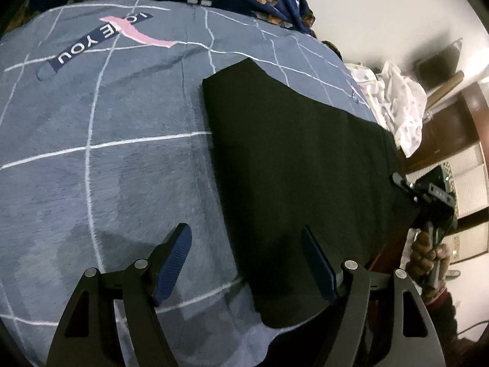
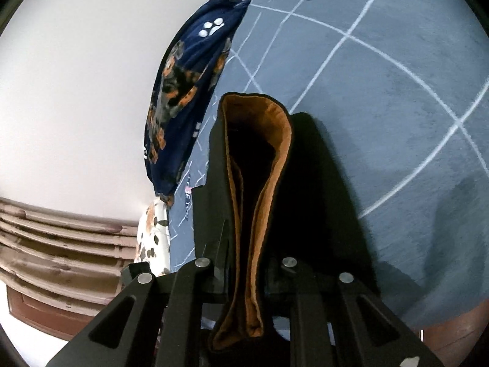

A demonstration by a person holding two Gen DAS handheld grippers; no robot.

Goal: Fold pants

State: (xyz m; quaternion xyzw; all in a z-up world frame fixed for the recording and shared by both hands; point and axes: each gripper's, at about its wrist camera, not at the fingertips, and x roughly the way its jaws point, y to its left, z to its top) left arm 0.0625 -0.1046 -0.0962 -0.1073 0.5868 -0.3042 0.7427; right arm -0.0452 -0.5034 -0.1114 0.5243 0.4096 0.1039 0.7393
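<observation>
On the grey checked bedspread [image 1: 107, 153] lie black pants [image 1: 290, 159]. Left gripper [image 1: 247, 263] gapes wide; right gripper [image 2: 247, 275] pinches their orange-lined edge, fingertips hidden by cloth.

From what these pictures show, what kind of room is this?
Most likely a bedroom: the black pants lie on a bed with a grey checked bedsheet, a dog-print blanket at its edge, and wooden furniture nearby.

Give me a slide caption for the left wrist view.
Open left claw over the edge of black pants on a gray checked bedspread, right claw at the far edge.
</observation>
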